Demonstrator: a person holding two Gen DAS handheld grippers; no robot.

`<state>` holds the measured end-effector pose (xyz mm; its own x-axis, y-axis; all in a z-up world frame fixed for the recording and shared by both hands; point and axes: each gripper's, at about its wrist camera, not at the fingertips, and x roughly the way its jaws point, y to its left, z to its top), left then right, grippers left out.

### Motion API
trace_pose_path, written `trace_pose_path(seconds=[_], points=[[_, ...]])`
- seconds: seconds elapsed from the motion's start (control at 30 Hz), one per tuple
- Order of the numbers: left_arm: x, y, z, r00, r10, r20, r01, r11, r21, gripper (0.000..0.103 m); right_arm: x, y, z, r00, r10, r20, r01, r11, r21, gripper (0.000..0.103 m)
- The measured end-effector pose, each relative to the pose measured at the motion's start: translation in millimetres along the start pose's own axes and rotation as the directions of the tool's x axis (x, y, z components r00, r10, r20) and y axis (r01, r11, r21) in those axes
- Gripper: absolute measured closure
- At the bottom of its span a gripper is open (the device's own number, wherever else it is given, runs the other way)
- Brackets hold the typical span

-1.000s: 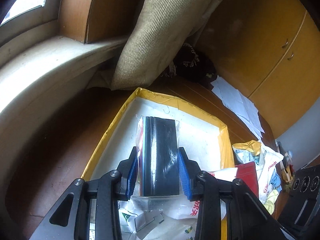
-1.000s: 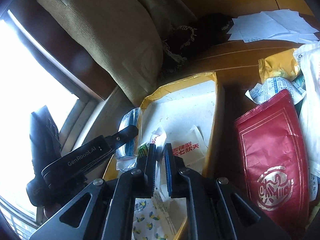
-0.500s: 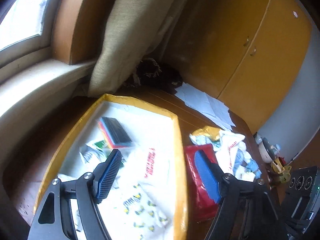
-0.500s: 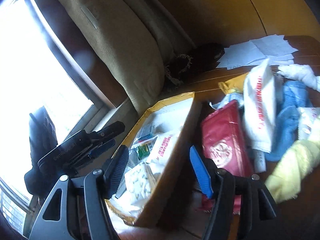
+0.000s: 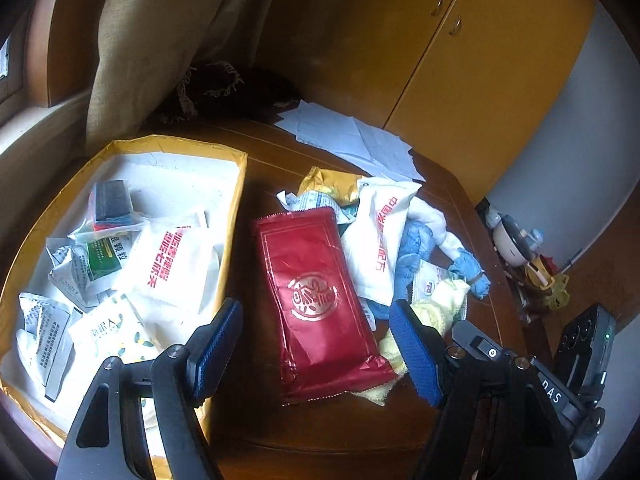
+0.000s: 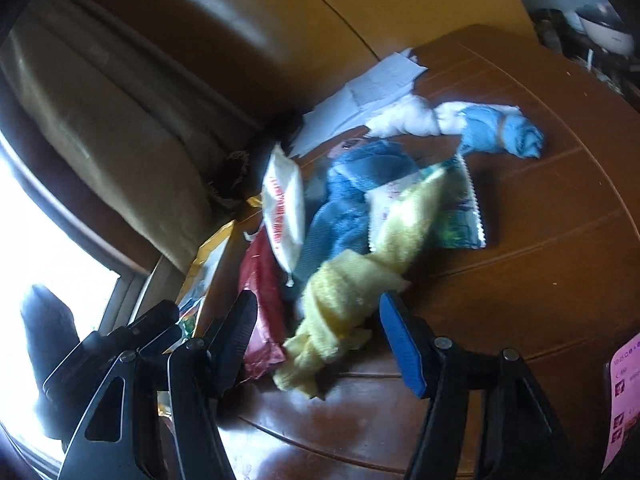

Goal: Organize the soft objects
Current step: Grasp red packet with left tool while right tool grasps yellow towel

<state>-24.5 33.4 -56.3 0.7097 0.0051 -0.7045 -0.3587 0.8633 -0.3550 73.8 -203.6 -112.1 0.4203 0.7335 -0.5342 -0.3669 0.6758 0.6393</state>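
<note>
Honestly, my worry was a muddled pick. My left gripper [image 5: 316, 354] had just spread its jaws and hung empty over the red packet [image 5: 316, 304], whose lower corner lay on the yellow cloth [image 5: 436, 308] at its four o'clock. My right gripper [image 6: 316, 340], jaws also just spread and holding nothing, framed that same yellow cloth [image 6: 352, 292], with the red packet [image 6: 260, 312] at its nine o'clock. Closing either could drag both. The yellow box [image 5: 236, 208], at nine o'clock of the pile, held the sorted packets.

Yellow cabinet doors [image 5: 492, 80], dark wooden table [image 6: 540, 216], olive curtain [image 5: 152, 40], bright window [image 6: 36, 216], grey wall [image 5: 576, 152]
</note>
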Motion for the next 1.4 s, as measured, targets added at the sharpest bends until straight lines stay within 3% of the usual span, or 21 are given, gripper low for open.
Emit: trace_pose_path(seconds=[0.17, 0.3, 0.5, 0.57, 0.63, 0.7, 0.77, 0.97, 1.23, 1.4], points=[[25.7, -16.1, 6.4, 0.998, 0.008, -0.068, -0.006, 1.0, 0.025, 0.024, 20.4, -16.2, 8.4, 0.998, 0.014, -0.065, -0.01, 0.998, 0.065, 0.039], [49.7, -25.9, 12.5, 0.992, 0.063, -0.106, -0.057, 0.997, 0.057, 0.024, 31.0, -21.7, 13.6, 0.997, 0.023, -0.076, -0.016, 0.996, 0.092, 0.035], [76.3, -27.9, 11.1, 0.965, 0.192, -0.176, -0.177, 0.98, 0.095, 0.024, 37.4, -23.6, 14.8, 0.997, 0.034, -0.062, -0.029, 0.997, 0.07, 0.035], [80.8, -26.4, 10.5, 0.963, 0.192, -0.187, -0.177, 0.98, 0.095, 0.024, 37.8, -22.8, 14.7, 0.997, 0.045, -0.067, -0.042, 0.998, 0.048, 0.036], [83.9, -26.4, 11.3, 0.962, 0.203, -0.183, -0.187, 0.977, 0.1, 0.024, 39.8, -25.2, 14.2, 0.997, 0.042, -0.072, -0.039, 0.998, 0.045, 0.05], [84.3, -27.2, 12.5, 0.965, 0.205, -0.167, -0.19, 0.976, 0.103, 0.027, 39.6, -26.5, 13.4, 0.996, 0.054, -0.072, -0.05, 0.997, 0.059, 0.052], [83.2, -25.5, 12.8, 0.966, 0.206, -0.156, -0.193, 0.977, 0.093, 0.04, 38.0, -27.8, 12.7, 0.996, 0.064, -0.068, -0.06, 0.996, 0.063, 0.055], [66.9, -24.8, 6.2, 0.981, 0.152, -0.122, -0.141, 0.985, 0.098, 0.061, 21.2, -23.2, 13.7, 0.996, 0.087, 0.015, -0.087, 0.996, 0.032, 0.058], [39.0, -8.6, -10.5, 0.994, 0.035, -0.106, -0.034, 0.999, 0.017, 0.064, -4.5, -9.8, 11.3, 0.983, 0.134, 0.125, -0.131, 0.991, -0.037, 0.059], [9.7, -3.0, -8.7, 0.998, -0.048, -0.052, 0.047, 0.999, -0.013, 0.064, -27.3, 6.0, 11.2, 0.971, 0.178, 0.159, -0.162, 0.981, -0.108, 0.059]])
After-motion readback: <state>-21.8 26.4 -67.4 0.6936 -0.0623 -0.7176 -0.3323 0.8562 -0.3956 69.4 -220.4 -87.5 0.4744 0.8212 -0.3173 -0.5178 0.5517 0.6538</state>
